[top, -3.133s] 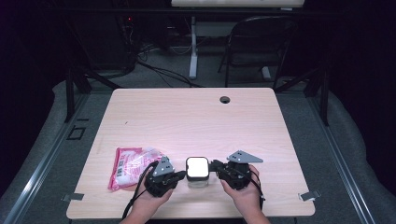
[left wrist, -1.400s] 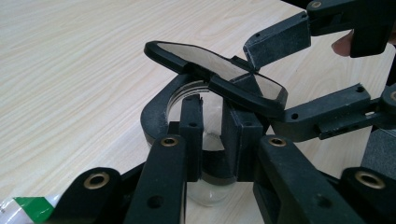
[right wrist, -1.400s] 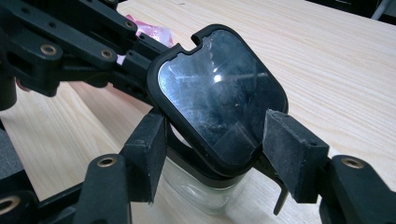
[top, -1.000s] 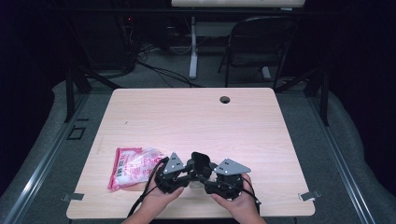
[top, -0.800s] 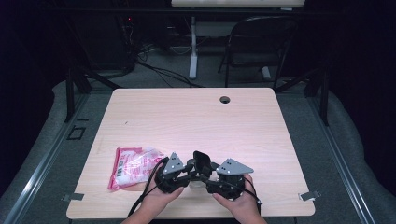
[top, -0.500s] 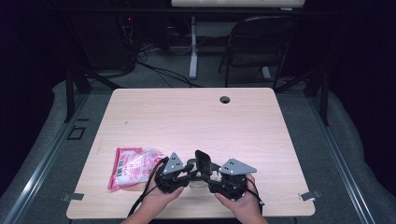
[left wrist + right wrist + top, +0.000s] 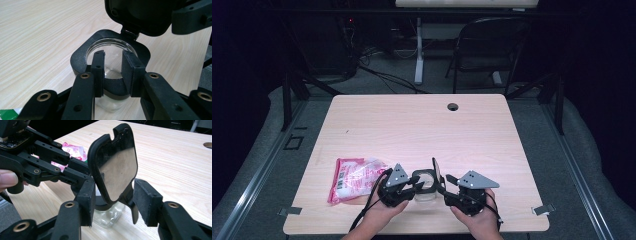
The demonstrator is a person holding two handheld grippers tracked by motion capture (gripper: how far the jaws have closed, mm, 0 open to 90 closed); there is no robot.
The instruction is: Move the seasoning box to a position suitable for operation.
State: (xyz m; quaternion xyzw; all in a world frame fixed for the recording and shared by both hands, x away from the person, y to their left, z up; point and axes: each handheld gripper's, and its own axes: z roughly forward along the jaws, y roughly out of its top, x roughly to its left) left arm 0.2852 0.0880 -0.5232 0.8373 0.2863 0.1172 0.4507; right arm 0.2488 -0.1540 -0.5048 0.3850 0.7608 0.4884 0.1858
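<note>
A clear glass jar (image 7: pixel 425 194) with a black collar (image 7: pixel 80 57) stands near the table's front edge. Its hinged black lid (image 7: pixel 115 167) is swung upright, shiny inside facing my right gripper. My left gripper (image 7: pixel 113 72) is shut on the jar just under the collar and comes in from the left in the high view (image 7: pixel 416 186). My right gripper (image 7: pixel 116 203) has just been closing, with the raised lid (image 7: pixel 435 172) between its pads (image 7: pixel 147 206). A small gap shows on each side, so it counts as open.
A pink and white packet (image 7: pixel 354 177) lies on the wooden table (image 7: pixel 422 125) just left of my left hand. A round cable hole (image 7: pixel 453 106) is at the far edge. A folding chair (image 7: pixel 487 45) stands beyond the table.
Three seconds ago the lid lay flat on the jar; it now stands raised. Over the last second both hands have hardly moved and the right jaws have narrowed around the lid.
</note>
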